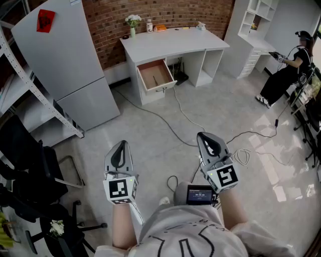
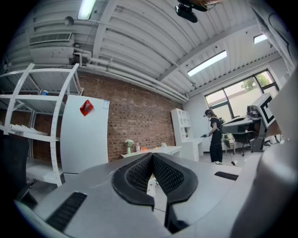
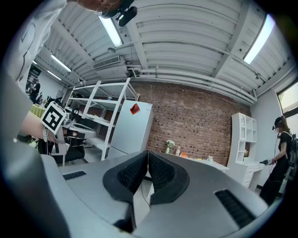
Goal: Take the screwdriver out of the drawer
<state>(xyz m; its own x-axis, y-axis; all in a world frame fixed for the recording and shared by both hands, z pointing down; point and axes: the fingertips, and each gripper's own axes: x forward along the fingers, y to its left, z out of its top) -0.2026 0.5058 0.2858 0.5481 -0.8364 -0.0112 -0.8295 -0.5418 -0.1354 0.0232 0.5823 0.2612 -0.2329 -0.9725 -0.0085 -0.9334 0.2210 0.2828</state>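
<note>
Holds the left gripper point(image 1: 120, 144) and the right gripper point(image 1: 202, 135) level and side by side over pale grey floor point(image 1: 150, 150), well apart from the furniture ahead. Left jaws clenched tip to tip, nothing between the pads. Right jaws pressed together the same way, also empty.

Far ahead, against the red brick wall point(image 1: 170, 12), a white rectangular desk point(image 1: 175, 42) with its white-fronted, wood-bottomed drawer point(image 1: 156, 75) pulled open toward the room. Inside it, on the drawer floor, the screwdriver point(image 1: 154, 80), visible only as a thin dark sliver, too small to detail.

Between grippers and drawer, a broad stretch of open floor, crossed only by thin dark cables point(image 1: 159, 117) trailing from under the desk toward the near right. Hemmed in on the left by a tall pale grey fridge point(image 1: 65, 65), the slanted white struts of a metal rack point(image 1: 31, 83) and black office chairs point(image 1: 22, 150) near the left gripper. Bounded on the right by a white cubby shelf unit point(image 1: 253, 22), a person in black clothing point(image 1: 286, 75) and more dark chairs point(image 1: 312, 115) at the far right. Along the desk's back edge, by the wall, a small vase of white flowers point(image 1: 133, 22), a white bottle point(image 1: 149, 26) and an orange object point(image 1: 160, 28), well clear of the drawer's front lip.

No brand or word legible anywhere. A red sticker point(image 1: 45, 20) high on the fridge door, its print unreadable. Square black-and-white code patterns on the left marker cube point(image 1: 120, 189) and the right marker cube point(image 1: 224, 176). A small dark screen point(image 1: 200, 193) at the waist, lit lines too small to read.
</note>
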